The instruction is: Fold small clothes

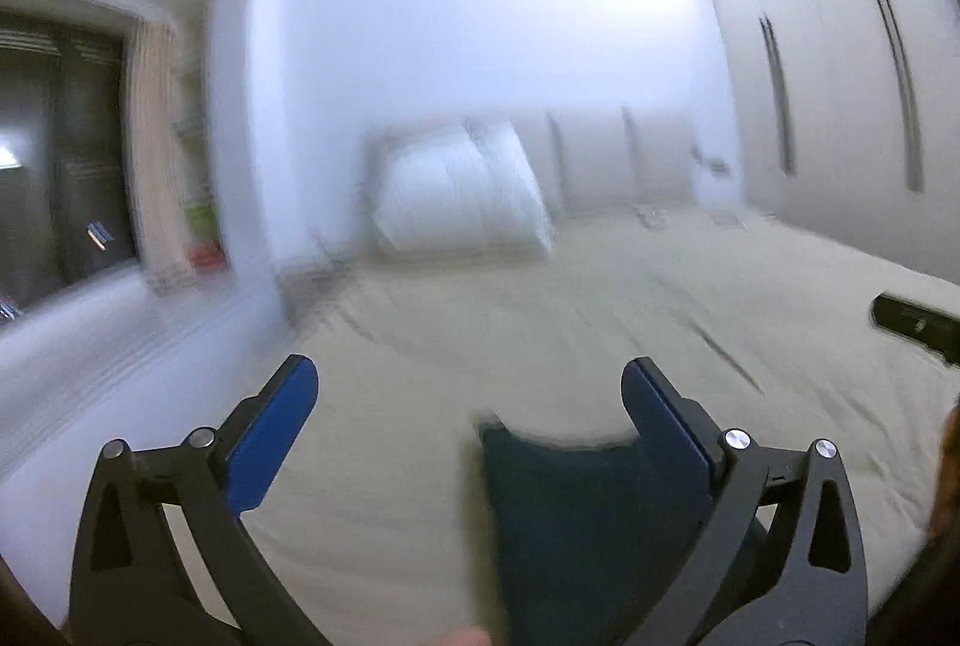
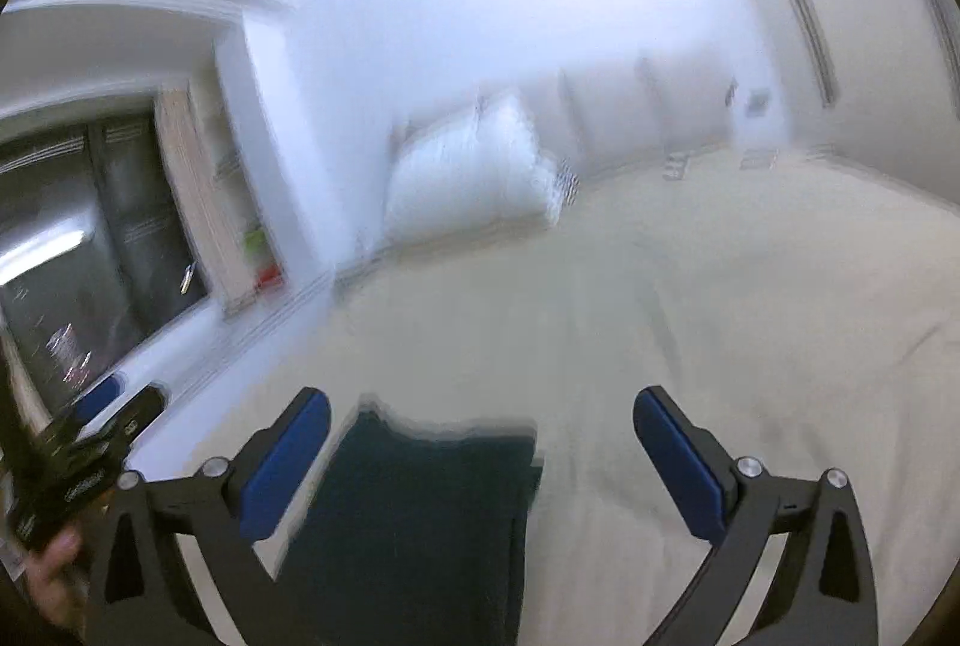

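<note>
A dark navy garment (image 1: 576, 520) lies flat on the beige bed sheet (image 1: 540, 322), folded into a long strip. In the left wrist view it sits low and right, under the right finger. My left gripper (image 1: 471, 376) is open and empty above the bed. In the right wrist view the garment (image 2: 414, 520) lies low and left of centre, beside the left finger. My right gripper (image 2: 483, 409) is open and empty above it. The left gripper's body (image 2: 84, 466) shows at the far left of the right wrist view. Both views are motion-blurred.
A white pillow (image 1: 462, 190) leans on the headboard at the far end of the bed. A white wardrobe (image 1: 840, 75) stands on the right. A dark window (image 1: 60, 153) and a shelf niche are on the left. The other gripper's edge (image 1: 918, 325) shows at right.
</note>
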Demonstrator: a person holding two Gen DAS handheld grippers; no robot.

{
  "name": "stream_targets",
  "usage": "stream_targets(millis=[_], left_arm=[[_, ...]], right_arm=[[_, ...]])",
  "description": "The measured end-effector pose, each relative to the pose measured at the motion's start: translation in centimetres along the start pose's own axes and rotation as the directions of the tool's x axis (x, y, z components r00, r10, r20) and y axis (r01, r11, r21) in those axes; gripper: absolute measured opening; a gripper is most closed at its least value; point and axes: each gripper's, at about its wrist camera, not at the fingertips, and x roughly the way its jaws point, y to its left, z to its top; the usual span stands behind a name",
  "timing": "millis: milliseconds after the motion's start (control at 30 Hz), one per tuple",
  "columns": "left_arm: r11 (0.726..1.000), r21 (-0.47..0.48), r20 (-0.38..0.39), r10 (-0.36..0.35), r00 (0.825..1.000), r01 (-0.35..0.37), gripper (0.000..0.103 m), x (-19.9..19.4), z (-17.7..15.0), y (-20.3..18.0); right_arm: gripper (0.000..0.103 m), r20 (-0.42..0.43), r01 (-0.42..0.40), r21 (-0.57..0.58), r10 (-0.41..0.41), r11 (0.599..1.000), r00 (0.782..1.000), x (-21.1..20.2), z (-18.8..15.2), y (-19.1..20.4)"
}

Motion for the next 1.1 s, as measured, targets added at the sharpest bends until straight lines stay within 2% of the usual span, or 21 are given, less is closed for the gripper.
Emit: stream_targets(millis=[33, 133, 233, 300, 333, 400, 500, 633, 667, 833, 933, 1100], left_arm=[[1.0, -0.003, 0.019, 0.027, 0.999, -0.027, 0.103, -1.1, 0.8, 0.1], [1.0, -0.017, 0.045, 0.027, 0.999, -0.026, 0.103, -3.1, 2.9, 0.3], [0.998, -0.034, 0.085, 0.052, 0.995, -0.05, 0.103, -5.5, 4.5, 0.7], [0.998, -0.055, 0.059, 0.027, 0.998, -0.024, 0.103, -6.0, 4.8, 0.9], [0.998, -0.066, 0.032, 0.015, 0.999, -0.012, 0.103, -6.1, 4.8, 1.0], [0.997, -0.066, -0.033, 0.024, 0.999, -0.026, 0.103, -5.8, 3.8, 0.8], [0.998, -0.053, -0.125, 0.018, 0.992, -0.024, 0.103, -5.3, 2.0, 0.2], [0.997, -0.073, -0.274, -0.015, 0.962, -0.005, 0.103, -3.3, -1.4, -0.6], [0.997, -0.083, -0.326, -0.028, 0.945, 0.001, 0.103, -2.6, -2.4, -0.7], [0.994, -0.107, -0.473, -0.038, 0.88, -0.014, 0.103, 0.3, -7.0, -1.0], [0.992, -0.127, -0.526, -0.053, 0.849, -0.016, 0.103, 1.2, -9.0, -0.8], [0.995, -0.102, -0.575, -0.047, 0.817, -0.014, 0.103, 2.6, -11.4, -1.1]], right_arm=[[0.103, 0.035, 0.028, -0.009, -0.028, 1.0, 0.999, -0.8, 0.7, 0.5], [0.103, 0.099, 0.087, -0.037, -0.083, 0.996, 0.992, -3.2, 3.3, 2.0], [0.103, 0.169, 0.051, -0.026, -0.046, 0.998, 0.985, -6.0, 5.1, 2.9], [0.103, 0.206, 0.043, -0.02, -0.038, 0.999, 0.978, -7.4, 5.9, 3.3], [0.103, 0.2, 0.035, -0.021, -0.03, 0.999, 0.979, -7.6, 6.0, 3.5], [0.103, 0.128, 0.026, -0.018, -0.023, 1.0, 0.992, -7.2, 5.5, 3.7], [0.103, 0.029, 0.053, -0.039, -0.052, 0.998, 0.998, -6.2, 3.7, 4.2], [0.103, -0.085, 0.125, -0.092, -0.132, 0.988, 0.988, -3.7, 0.2, 4.3], [0.103, -0.122, 0.141, -0.105, -0.153, 0.984, 0.981, -3.0, -0.6, 4.4], [0.103, -0.255, 0.165, -0.139, -0.196, 0.976, 0.947, -1.0, -4.1, 3.9], [0.103, -0.341, 0.176, -0.145, -0.217, 0.974, 0.915, 0.3, -6.0, 3.3], [0.103, -0.489, 0.196, -0.153, -0.246, 0.969, 0.837, 2.2, -9.2, 2.2]])
